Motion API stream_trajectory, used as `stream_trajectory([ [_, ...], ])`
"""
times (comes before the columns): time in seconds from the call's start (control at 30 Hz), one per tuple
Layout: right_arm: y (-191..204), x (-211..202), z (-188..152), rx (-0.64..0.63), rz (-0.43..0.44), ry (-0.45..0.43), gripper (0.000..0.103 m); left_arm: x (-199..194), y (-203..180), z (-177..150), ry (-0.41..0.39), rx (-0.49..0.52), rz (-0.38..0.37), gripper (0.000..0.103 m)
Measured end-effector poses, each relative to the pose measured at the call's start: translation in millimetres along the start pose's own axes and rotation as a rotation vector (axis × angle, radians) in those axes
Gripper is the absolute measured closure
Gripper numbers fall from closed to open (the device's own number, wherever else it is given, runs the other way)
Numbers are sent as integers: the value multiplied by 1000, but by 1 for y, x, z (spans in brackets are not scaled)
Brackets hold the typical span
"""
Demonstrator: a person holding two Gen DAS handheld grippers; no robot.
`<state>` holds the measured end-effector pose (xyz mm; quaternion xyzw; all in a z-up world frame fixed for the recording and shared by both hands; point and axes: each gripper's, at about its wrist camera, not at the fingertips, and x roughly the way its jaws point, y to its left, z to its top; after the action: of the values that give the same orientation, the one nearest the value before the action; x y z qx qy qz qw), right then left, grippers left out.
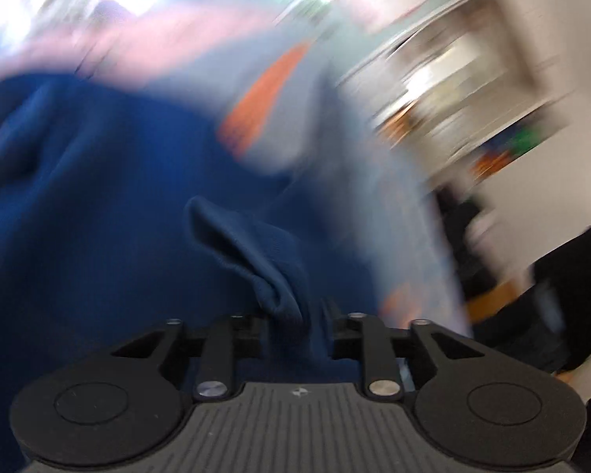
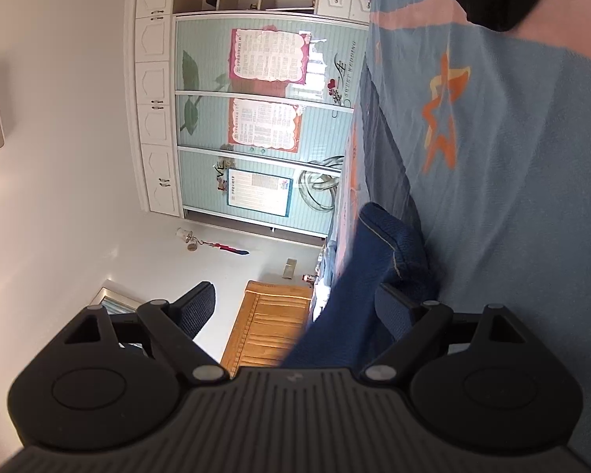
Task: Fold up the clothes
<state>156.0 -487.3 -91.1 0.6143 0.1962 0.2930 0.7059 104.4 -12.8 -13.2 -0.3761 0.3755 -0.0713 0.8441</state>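
Left claw (image 1: 295,323): fingers drawn close together, clenched on a bunched fold of the dark blue knit garment (image 1: 98,205), which spreads ahead and to the left of it; the rest of the view is motion-blurred. Beyond the garment lies a light blue bed cover with orange star print (image 1: 406,213). Right claw (image 2: 295,311): released, fingers spread wide, the view rolled sideways. The blue garment (image 2: 358,287) hangs between them, against the right finger (image 2: 394,311), not pinched. The bed cover (image 2: 512,197) fills the right; a pale green sliding-door wardrobe (image 2: 264,126) stands far ahead.
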Motion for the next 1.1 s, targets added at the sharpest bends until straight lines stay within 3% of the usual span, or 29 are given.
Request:
stream_trajectory([
  [0.07,0,0,0,-5,-9,0,14,-1,10,-13,8,31,16,61],
  [0.17,-4,-3,0,-6,-5,0,14,-9,-5,-25,0,178,17,37],
  [0.27,-14,-17,0,-8,2,0,14,-17,-27,-35,10,301,23,32],
  [0.4,-7,-29,5,-25,14,-41,14,-31,-45,-37,-25,341,-38,25],
  [0.57,2,-42,14,-95,-99,-88,14,-19,-75,-25,-64,388,-28,19],
  [0.63,5,-45,13,-140,-143,-70,13,-9,-83,-18,-82,371,-33,19],
  [0.7,5,-46,11,-135,-130,-47,13,1,-89,-11,-117,326,-64,19],
  [0.8,6,-51,7,-140,-123,-30,13,34,-87,-1,-139,197,-96,15],
  [0.87,5,-54,6,-134,-110,-34,13,53,-82,2,-95,114,-112,16],
  [1.03,-3,-59,6,-108,-99,-48,13,66,-84,-9,-12,146,-149,16],
  [1.1,0,-60,3,-123,-110,-36,13,61,-75,-13,6,94,-186,16],
])
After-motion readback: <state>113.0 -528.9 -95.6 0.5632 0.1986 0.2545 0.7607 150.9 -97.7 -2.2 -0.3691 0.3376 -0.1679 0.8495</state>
